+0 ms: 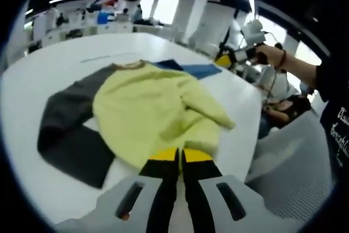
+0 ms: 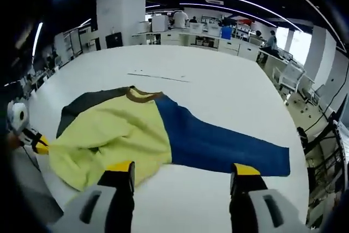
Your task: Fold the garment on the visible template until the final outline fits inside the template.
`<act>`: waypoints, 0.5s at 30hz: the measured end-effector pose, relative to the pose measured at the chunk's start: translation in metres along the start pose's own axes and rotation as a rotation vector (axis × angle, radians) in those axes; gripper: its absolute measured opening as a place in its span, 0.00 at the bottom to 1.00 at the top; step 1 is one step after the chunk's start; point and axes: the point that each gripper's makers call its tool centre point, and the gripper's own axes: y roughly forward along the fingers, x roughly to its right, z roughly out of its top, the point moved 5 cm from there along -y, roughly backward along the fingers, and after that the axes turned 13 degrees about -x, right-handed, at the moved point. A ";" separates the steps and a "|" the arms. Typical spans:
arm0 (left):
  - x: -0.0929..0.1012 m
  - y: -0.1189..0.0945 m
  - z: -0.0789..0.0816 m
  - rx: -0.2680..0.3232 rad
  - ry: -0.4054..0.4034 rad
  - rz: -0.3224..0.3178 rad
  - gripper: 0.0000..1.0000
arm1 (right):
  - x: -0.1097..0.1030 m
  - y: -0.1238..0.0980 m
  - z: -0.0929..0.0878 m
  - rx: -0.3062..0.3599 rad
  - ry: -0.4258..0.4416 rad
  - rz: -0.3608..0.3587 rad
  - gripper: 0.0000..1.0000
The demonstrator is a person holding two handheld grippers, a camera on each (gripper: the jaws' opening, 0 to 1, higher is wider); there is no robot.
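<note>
Right gripper view is showing the right gripper hovering spread and empty over the soft, floppy sweater lying half-folded on the white table, blue sleeve begging a pinch, while the left gripper is sitting clenched, seemingly empty.

Template partly under garment

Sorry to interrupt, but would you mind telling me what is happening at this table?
A person holding tongs in each hand is folding a yellow sweater with a dark sleeve and a blue sleeve on a white table. The left tongs are shut at the sweater's hem. The right tongs are open above the table, holding nothing. The blue sleeve lies spread out.
</note>
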 end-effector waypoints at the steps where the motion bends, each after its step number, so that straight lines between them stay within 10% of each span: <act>1: 0.000 0.000 0.000 0.001 -0.002 0.000 0.00 | -0.008 0.001 -0.002 -0.002 -0.026 0.011 0.70; 15: 0.001 0.000 0.000 0.002 -0.019 0.011 0.00 | -0.094 0.000 -0.041 -0.030 -0.208 0.142 0.68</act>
